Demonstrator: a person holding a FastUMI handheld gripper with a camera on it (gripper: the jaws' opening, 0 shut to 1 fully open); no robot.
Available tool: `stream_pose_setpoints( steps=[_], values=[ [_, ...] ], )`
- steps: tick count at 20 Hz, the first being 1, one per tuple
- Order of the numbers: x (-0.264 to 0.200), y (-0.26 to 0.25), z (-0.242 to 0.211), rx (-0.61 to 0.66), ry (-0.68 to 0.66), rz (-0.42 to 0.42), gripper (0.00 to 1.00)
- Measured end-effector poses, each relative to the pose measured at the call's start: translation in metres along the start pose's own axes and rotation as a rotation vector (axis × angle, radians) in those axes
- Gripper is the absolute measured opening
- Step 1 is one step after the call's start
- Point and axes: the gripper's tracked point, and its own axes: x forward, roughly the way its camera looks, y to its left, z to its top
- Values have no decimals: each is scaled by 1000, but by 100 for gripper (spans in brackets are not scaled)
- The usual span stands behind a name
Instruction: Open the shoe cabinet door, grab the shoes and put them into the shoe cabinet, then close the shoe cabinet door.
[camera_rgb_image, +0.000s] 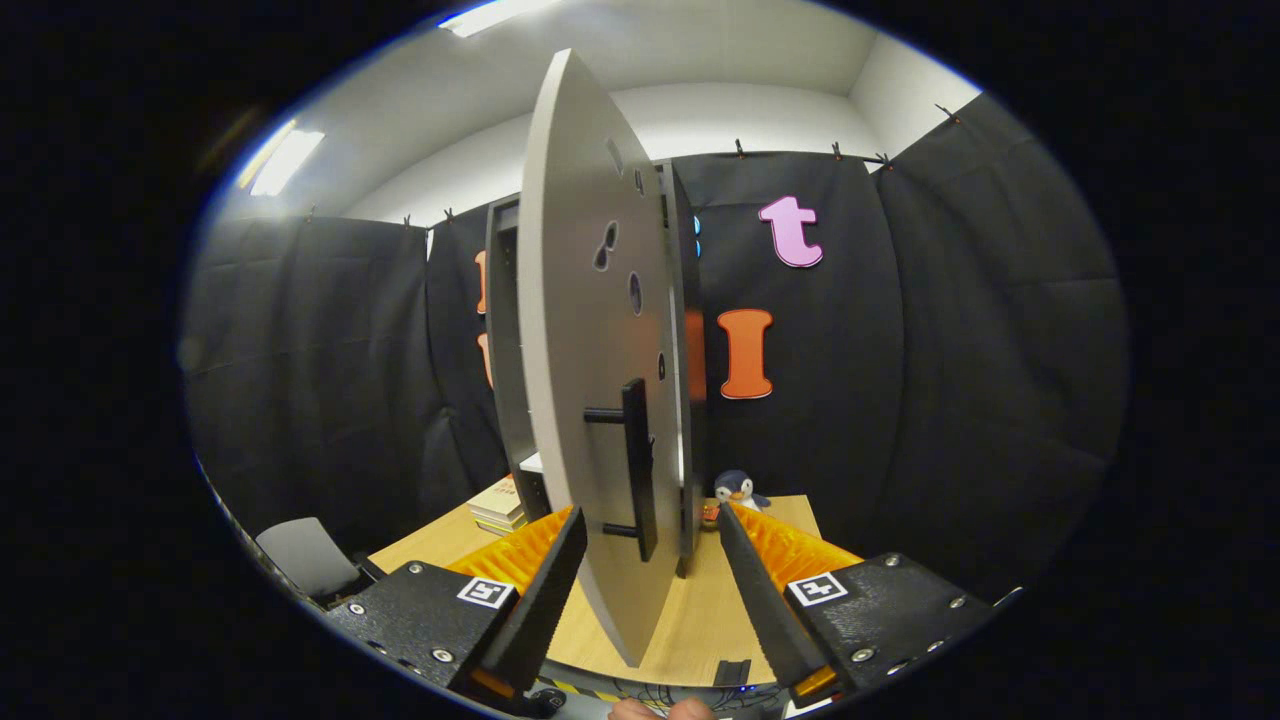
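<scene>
Open door (585, 380) stands edge-on between spread fingers (545, 590); handle (637, 468) juts right

Black cloth (300, 360) hung as the booth's wall on all sides, clipped along its top edge below a pale upper wall (740, 115) and ceiling. Two ceiling lights (285, 160) glowed overhead. A light wooden surface (700, 610) stood before the cloth, and a grey chair (305, 555) sat just beside it.

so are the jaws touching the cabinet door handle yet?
Apart. The gripper view shows the gripper open, its jaws spread either side of the door's edge, with clear gaps between each one and the black handle on the cabinet door.
</scene>
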Motion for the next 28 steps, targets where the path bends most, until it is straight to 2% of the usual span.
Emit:
stream_pose_setpoints(
  steps=[4,7,18,28],
  values=[
    [31,10,1,21,29,37,84],
    [35,22,2,35,32,38,80],
    [74,126,5,-8,86,55,80],
    [154,224,5,18,104,134,81]
  ],
)
